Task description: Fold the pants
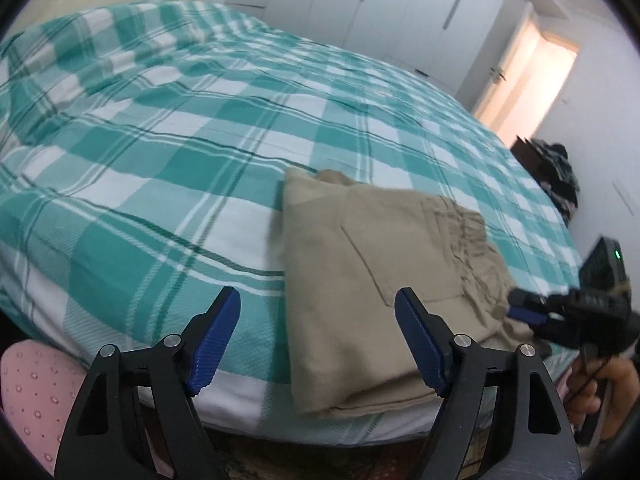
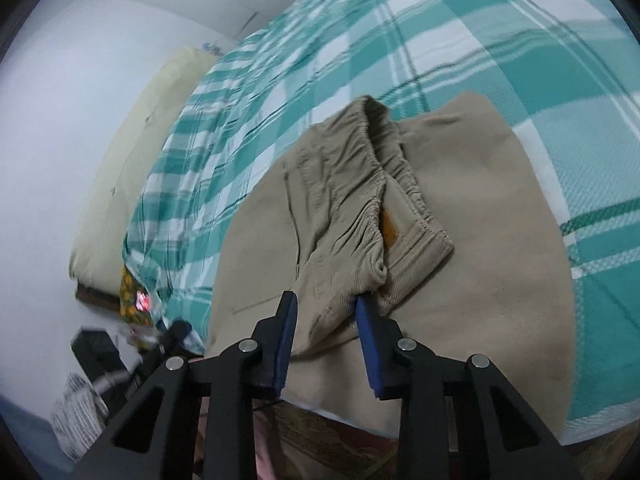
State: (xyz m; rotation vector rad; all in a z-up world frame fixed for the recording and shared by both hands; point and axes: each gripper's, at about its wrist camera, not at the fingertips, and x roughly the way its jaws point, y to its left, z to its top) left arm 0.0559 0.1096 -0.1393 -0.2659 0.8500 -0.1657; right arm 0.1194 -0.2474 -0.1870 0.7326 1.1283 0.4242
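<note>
Beige pants (image 1: 380, 280) lie folded into a compact stack near the front edge of the bed (image 1: 160, 160). Their elastic waistband (image 2: 376, 184) lies on top, with an orange label showing. My left gripper (image 1: 318, 300) is open and empty, hovering over the stack's left edge. My right gripper (image 2: 326, 302) is open, its fingertips at the waistband corner, with fabric between the pads but not pinched. The right gripper also shows in the left wrist view (image 1: 524, 312) at the stack's right edge.
The bed carries a teal and white checked cover (image 2: 480, 40). A cream pillow (image 2: 132, 152) lies at its head. White wardrobes (image 1: 380, 8) and a lit doorway (image 1: 532, 80) stand beyond. Dark clutter (image 1: 556, 168) sits by the bed's far right side.
</note>
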